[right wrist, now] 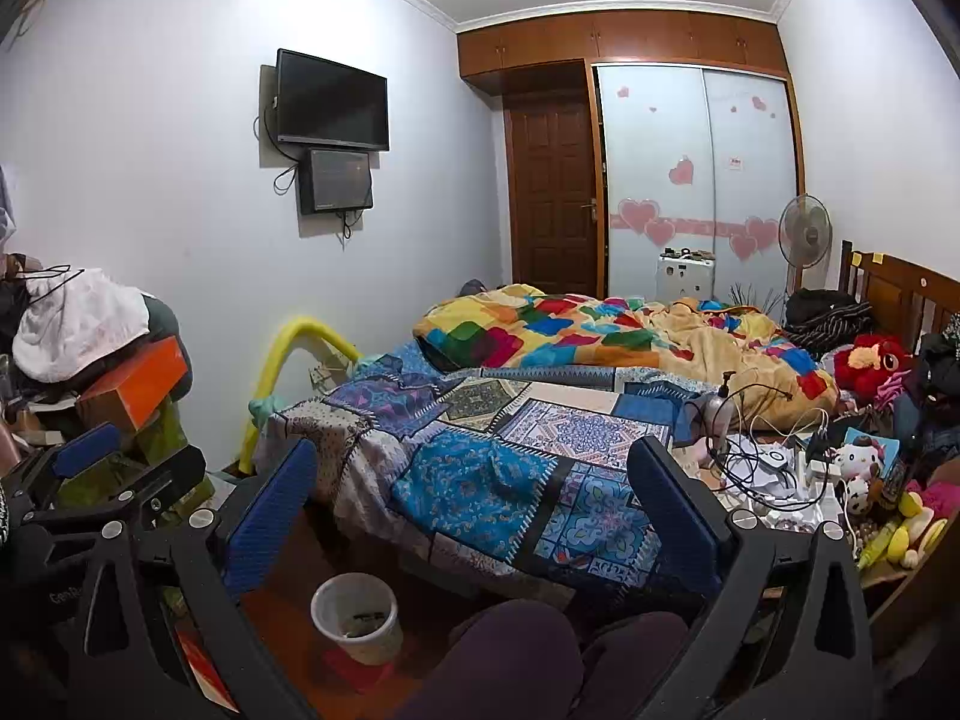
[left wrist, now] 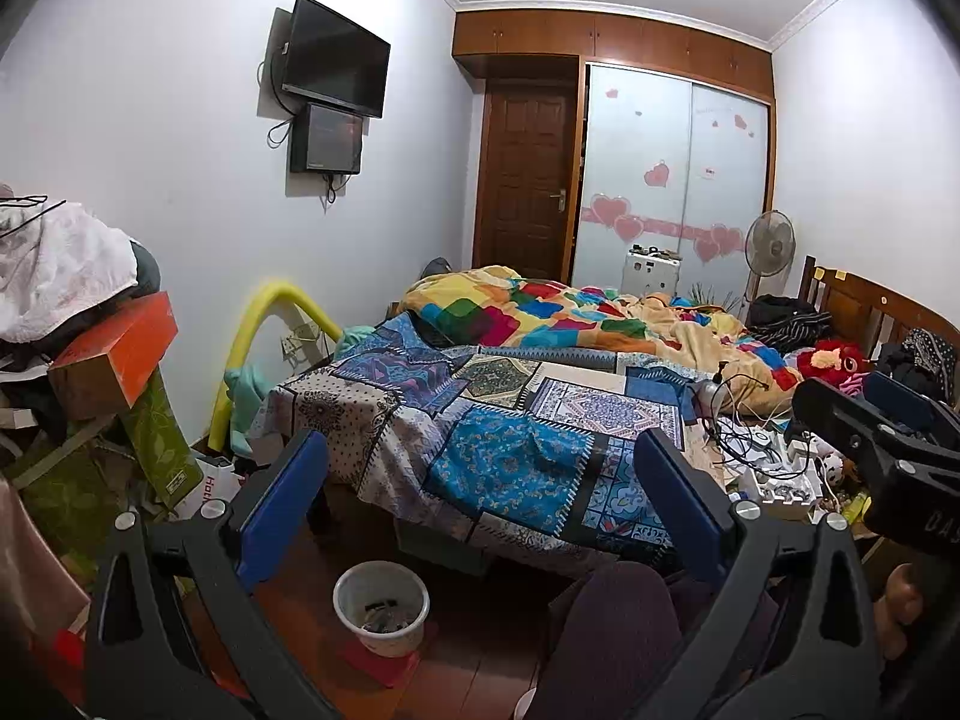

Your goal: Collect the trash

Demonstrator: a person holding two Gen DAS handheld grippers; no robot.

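A white plastic waste bin (left wrist: pixel 381 606) stands on the wooden floor in front of the bed, with dark scraps inside; it also shows in the right wrist view (right wrist: pixel 356 617). My left gripper (left wrist: pixel 480 504) is open and empty, held above the floor near the bin. My right gripper (right wrist: pixel 474 510) is open and empty too. Each gripper shows at the edge of the other's view: the right one (left wrist: pixel 882 420), the left one (right wrist: pixel 114 468). A cluttered surface with cables, chargers and small items (right wrist: pixel 774 468) lies to the right. No single piece of trash stands out.
A bed (left wrist: pixel 516 408) with patchwork covers and a colourful quilt fills the middle. Stacked boxes and clothes (left wrist: pixel 90 360) pile up at the left. A person's knees (right wrist: pixel 540 660) are at the bottom. Plush toys (right wrist: pixel 870 360), a standing fan (right wrist: pixel 804 234), a wardrobe and a door are behind.
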